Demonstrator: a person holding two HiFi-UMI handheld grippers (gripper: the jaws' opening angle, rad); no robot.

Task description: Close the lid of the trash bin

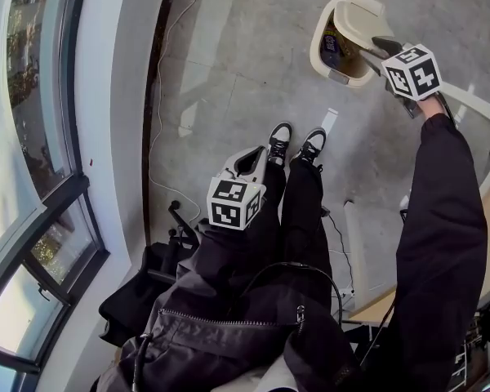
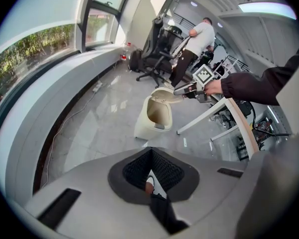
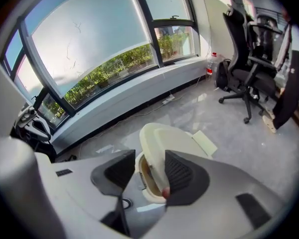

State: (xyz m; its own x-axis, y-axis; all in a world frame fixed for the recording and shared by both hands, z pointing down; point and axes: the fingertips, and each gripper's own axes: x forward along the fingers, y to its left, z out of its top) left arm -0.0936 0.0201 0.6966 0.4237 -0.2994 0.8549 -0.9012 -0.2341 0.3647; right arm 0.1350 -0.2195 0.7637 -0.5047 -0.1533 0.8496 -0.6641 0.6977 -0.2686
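Left gripper [image 1: 251,161]: low by the person's thigh, angled down, jaws pressed together on nothing.
Shoes [image 1: 296,144]: on the grey floor [image 1: 229,47].
Right gripper [image 3: 150,158]: stretched out over the bin, jaws spread wide, the lid's edge between them, close against one pad.
Lid [image 3: 162,135]: tilted up.
Trash bin [image 1: 325,55]: cream, open, beyond the shoes.

Bin open, lid up

My cream plastic trash bin [image 1: 315,51] stands upright on the grey floor [image 1: 229,55], ahead of me and off to my right. Its lid [image 1: 366,15] is swung up at the back edge and tilted away from the rim — the mouth is uncovered, with something dark inside.
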